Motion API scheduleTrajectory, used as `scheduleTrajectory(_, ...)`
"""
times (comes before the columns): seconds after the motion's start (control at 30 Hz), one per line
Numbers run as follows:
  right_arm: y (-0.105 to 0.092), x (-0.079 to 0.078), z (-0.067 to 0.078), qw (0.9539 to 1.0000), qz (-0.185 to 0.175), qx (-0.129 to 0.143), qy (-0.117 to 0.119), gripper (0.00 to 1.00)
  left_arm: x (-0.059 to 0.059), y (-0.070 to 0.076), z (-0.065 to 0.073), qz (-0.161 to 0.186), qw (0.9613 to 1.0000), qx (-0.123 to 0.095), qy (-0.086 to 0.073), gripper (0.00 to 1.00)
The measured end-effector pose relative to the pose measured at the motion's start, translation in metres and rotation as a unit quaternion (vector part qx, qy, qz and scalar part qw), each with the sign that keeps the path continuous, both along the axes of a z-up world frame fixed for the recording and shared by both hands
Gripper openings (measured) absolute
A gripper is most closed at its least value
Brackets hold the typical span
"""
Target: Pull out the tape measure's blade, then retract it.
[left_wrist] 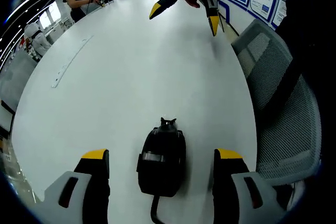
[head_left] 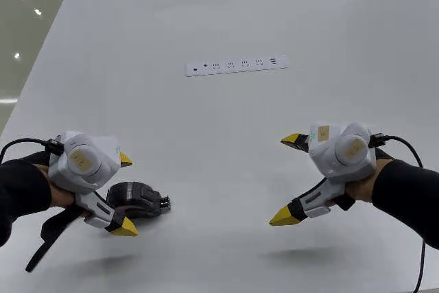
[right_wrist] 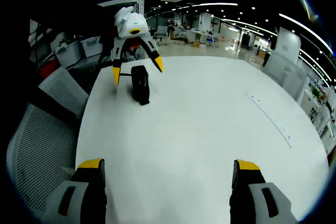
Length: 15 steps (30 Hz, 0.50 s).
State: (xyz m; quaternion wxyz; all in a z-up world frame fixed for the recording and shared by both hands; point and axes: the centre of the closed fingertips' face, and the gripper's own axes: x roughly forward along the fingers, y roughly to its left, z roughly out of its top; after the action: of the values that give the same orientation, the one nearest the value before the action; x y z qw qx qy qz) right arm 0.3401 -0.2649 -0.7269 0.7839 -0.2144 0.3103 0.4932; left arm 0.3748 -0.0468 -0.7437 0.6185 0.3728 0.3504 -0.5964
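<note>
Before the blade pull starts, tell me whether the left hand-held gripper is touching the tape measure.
Apart. The left gripper view shows bare white table between the tape measure and each open jaw of the left hand-held gripper.

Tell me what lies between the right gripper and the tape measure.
Nothing: the table is bare from the right gripper to the tape measure, as the head view and the right gripper view show.

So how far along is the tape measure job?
Nothing looks done: the tape measure lies on the table, blade in. In hand: the open left gripper straddles it, not gripping. The right gripper hangs open, apart. Still to do: grip, pull out, retract.
</note>
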Motion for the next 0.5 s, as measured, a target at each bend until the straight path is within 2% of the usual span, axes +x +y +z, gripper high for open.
scheduleTrajectory(0.07, 0.006, 0.003, 0.000, 1.0000, 0.000, 0.005, 0.001, 0.99, -0.003, -0.004, 0.002, -0.005, 0.9999, -0.011, 0.006, 0.69)
scheduleTrajectory(0.1, 0.009, 0.004, -0.001, 1.0000, 0.000, 0.007, 0.001, 0.99, -0.003, -0.004, 0.002, -0.009, 0.9999, -0.009, 0.004, 0.67)
scheduleTrajectory(0.17, 0.015, 0.006, -0.003, 1.0000, 0.002, 0.008, 0.003, 0.99, -0.005, -0.001, -0.002, -0.032, 0.9994, 0.008, -0.003, 0.62)
scheduleTrajectory(0.2, 0.018, 0.007, -0.004, 0.9999, 0.004, 0.008, 0.005, 0.99, -0.006, -0.001, -0.003, -0.028, 0.9996, 0.011, 0.000, 0.59)
scheduleTrajectory(0.4, 0.038, 0.008, -0.007, 0.9995, 0.028, 0.004, 0.011, 0.99, -0.006, -0.001, -0.005, -0.038, 0.9991, 0.019, -0.005, 0.53)
scheduleTrajectory(0.5, 0.045, 0.011, -0.005, 0.9994, 0.032, 0.007, 0.009, 0.99, -0.005, 0.000, -0.004, -0.035, 0.9992, 0.020, -0.001, 0.44)
